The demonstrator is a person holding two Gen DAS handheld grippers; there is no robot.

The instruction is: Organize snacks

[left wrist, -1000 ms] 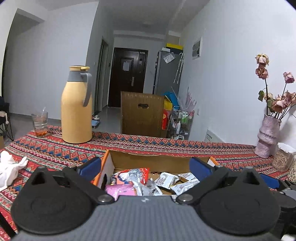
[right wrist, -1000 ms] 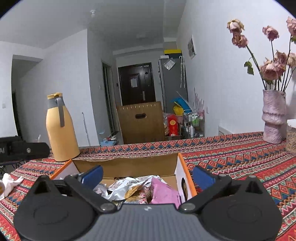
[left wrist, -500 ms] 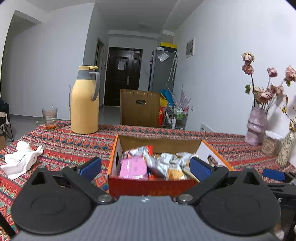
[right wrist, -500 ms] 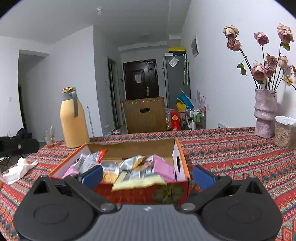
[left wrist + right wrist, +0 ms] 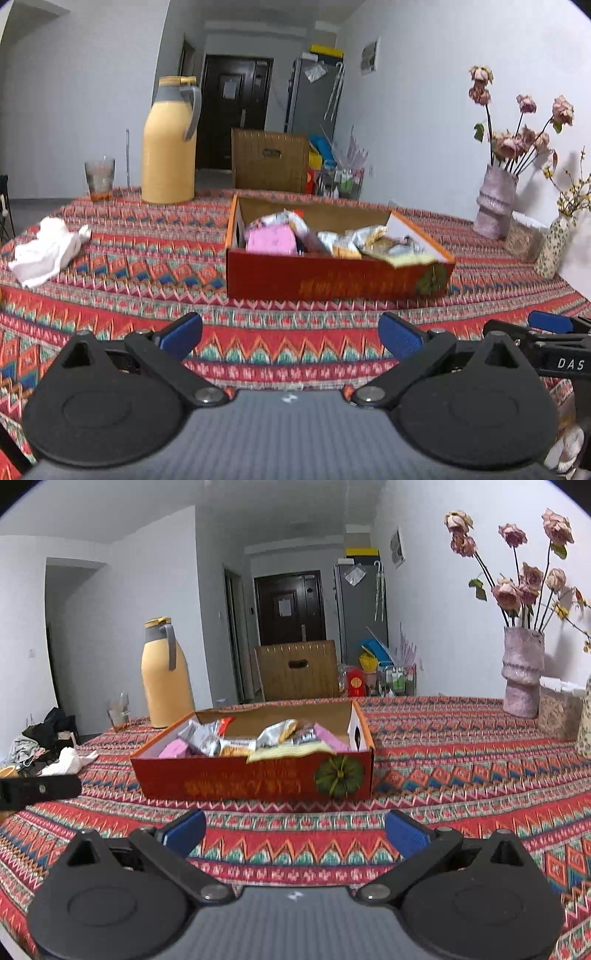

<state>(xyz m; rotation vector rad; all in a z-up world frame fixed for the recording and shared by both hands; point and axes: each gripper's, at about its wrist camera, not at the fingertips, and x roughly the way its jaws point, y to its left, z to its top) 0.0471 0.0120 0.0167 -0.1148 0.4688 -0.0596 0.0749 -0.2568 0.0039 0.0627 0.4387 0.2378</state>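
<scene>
A: What are the two grippers doing?

B: The left gripper (image 5: 290,334) is hovering over the patterned tablecloth (image 5: 147,266), its blue pads spread wide with nothing between them. The right gripper (image 5: 295,830) is doing the same, jaws released and empty, pointing at the box (image 5: 255,777).

A: And where are the snacks sitting?

B: The snacks (image 5: 255,740) are lying heaped inside the red box, which is resting flat on the cloth ahead of both grippers, well apart from the pads. A pink packet (image 5: 271,239) is showing at the left end, silver wrappers (image 5: 347,236) are crowding the middle, and a pale green pack (image 5: 284,751) is leaning over the near wall. A pumpkin picture (image 5: 338,773) is showing on the front wall near its right corner.

A: Anything else on the table?

B: A yellow flask (image 5: 170,147) is standing behind the box to the left, with a glass (image 5: 99,179) beside it. A crumpled white cloth (image 5: 46,249) is lying farther left. A vase (image 5: 522,675) with dried roses is standing at the right, by the wall, with a clear container (image 5: 559,709) just beside it.
</scene>
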